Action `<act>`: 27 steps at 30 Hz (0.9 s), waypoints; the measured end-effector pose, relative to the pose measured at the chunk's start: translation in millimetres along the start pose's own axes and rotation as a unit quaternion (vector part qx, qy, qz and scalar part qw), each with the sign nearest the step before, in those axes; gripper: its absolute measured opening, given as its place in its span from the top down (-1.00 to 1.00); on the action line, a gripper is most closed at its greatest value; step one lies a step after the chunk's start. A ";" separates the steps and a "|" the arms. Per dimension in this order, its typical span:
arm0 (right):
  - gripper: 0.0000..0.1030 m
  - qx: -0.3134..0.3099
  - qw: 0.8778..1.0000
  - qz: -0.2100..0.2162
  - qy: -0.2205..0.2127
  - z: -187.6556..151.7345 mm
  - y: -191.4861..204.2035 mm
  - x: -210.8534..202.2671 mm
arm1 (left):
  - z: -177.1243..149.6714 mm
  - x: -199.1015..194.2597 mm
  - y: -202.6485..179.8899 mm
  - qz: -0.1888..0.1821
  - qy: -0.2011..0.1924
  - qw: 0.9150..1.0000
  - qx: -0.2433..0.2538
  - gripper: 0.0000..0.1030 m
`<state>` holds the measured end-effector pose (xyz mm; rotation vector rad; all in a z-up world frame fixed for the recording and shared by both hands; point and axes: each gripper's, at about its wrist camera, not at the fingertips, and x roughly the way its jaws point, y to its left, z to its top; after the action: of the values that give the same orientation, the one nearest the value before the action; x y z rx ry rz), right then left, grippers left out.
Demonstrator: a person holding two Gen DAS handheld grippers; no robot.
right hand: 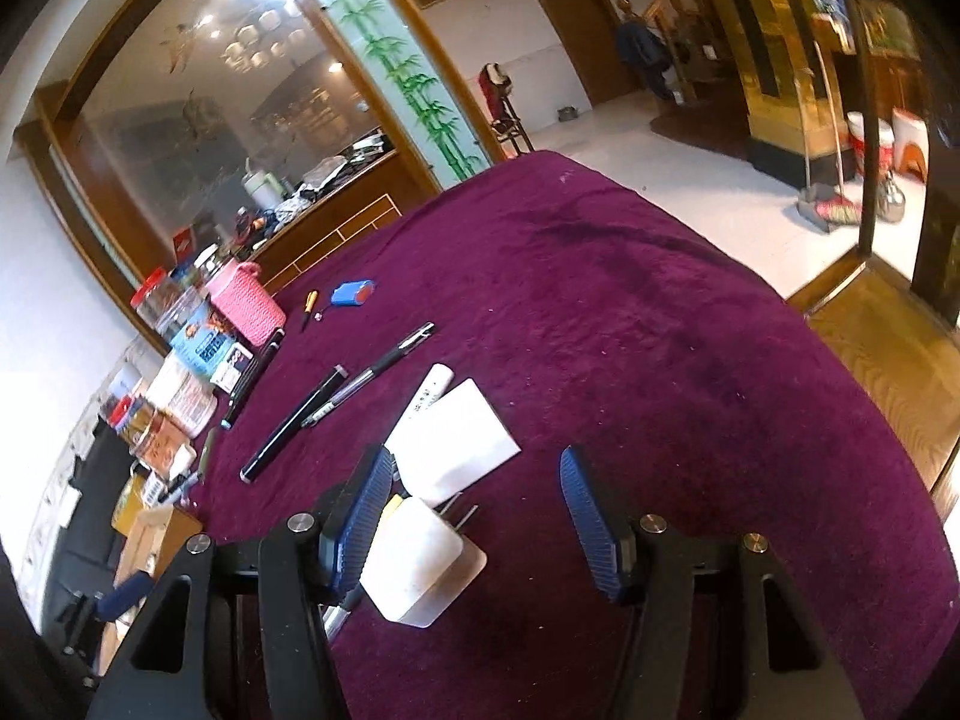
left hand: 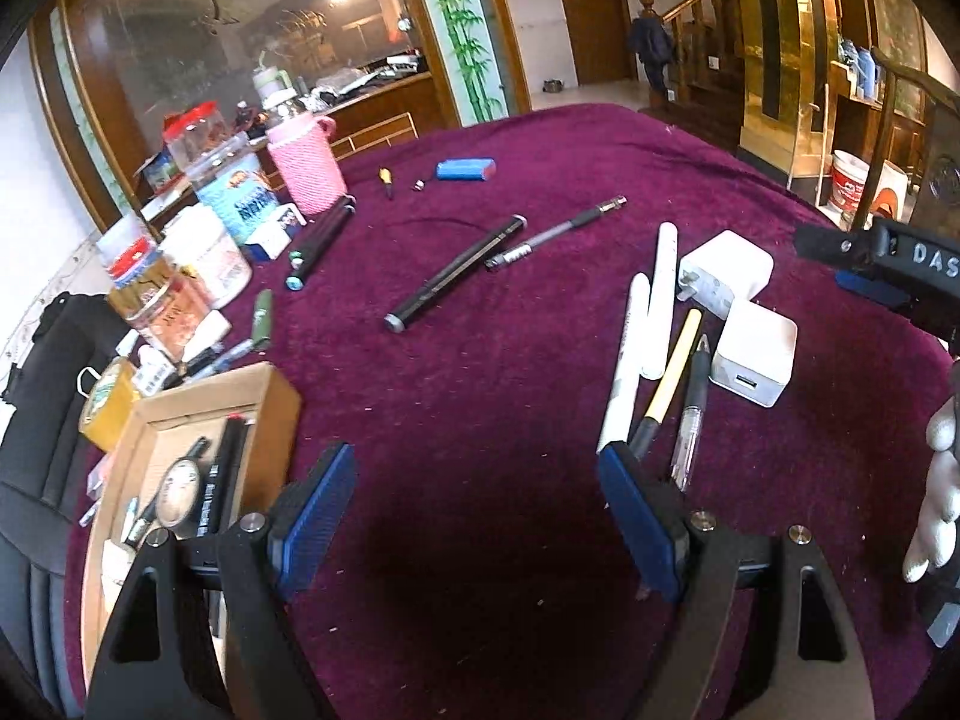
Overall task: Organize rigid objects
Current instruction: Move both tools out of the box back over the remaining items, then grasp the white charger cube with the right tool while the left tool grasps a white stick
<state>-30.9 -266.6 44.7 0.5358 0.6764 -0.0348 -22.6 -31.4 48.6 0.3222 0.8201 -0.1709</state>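
Both spread wide, nothing pinched: left gripper [left hand: 474, 531] beside pens [left hand: 672, 384], right gripper [right hand: 480, 525] over charger [right hand: 420, 564]. Best straddled squarely, squeezed gently.

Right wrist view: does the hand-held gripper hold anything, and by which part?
Nothing is held. The right hand-held gripper is open; the white charger lies between its fingers on the cloth, not clamped.

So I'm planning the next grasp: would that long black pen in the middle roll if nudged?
Probably: the black pen looks round and smooth, though the plush cloth may slow it. It seems rigid and light.
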 end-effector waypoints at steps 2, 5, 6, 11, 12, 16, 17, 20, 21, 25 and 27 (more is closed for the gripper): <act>-0.22 0.010 1.000 0.003 -0.001 0.9 -4.9 -0.7 | 1.4 7.0 -3.3 -0.006 0.006 1.000 -0.001 -0.59; -0.28 0.017 1.000 0.006 0.001 0.9 -7.8 0.2 | 2.9 20.5 -8.5 -0.014 0.018 1.000 -0.003 -0.59; -0.28 0.020 1.000 0.007 0.005 0.3 -8.6 1.5 | 3.2 23.6 -9.4 -0.016 0.021 1.000 -0.005 -0.58; -0.29 0.023 1.000 0.008 0.012 -0.1 -10.1 4.2 | 4.5 39.3 -15.4 -0.027 0.032 0.999 -0.014 -0.59; -0.29 0.023 1.000 0.008 0.012 -0.1 -10.1 4.3 | 5.3 40.4 -14.3 -0.026 0.030 0.999 -0.017 -0.59; -0.29 0.024 0.999 0.007 0.021 -1.7 -10.5 7.7 | 5.5 43.6 -6.3 -0.071 0.037 0.996 -0.029 -0.18; -0.29 0.025 0.999 0.007 0.022 -2.0 -10.6 7.9 | 4.5 43.1 -3.1 -0.101 0.038 0.994 -0.035 0.04; -0.29 0.024 0.999 0.006 0.023 -3.1 -10.1 8.3 | 5.4 43.1 2.3 -0.128 0.052 0.989 -0.050 0.41; -0.29 0.023 0.999 0.006 0.023 -3.4 -10.7 8.5 | 5.6 43.2 2.3 -0.127 0.052 0.989 -0.050 0.41; -0.29 0.021 0.999 0.003 0.025 -4.4 -10.4 9.3 | 8.4 46.3 -1.3 -0.123 0.058 0.990 -0.048 0.37; -0.29 0.020 0.999 0.003 0.026 -5.1 -9.9 9.5 | 13.6 48.7 -9.6 -0.112 0.057 0.992 -0.024 0.37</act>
<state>-28.4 -271.4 31.2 0.5790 0.7256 -0.0283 16.8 -46.3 19.2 0.1944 0.9711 -0.3450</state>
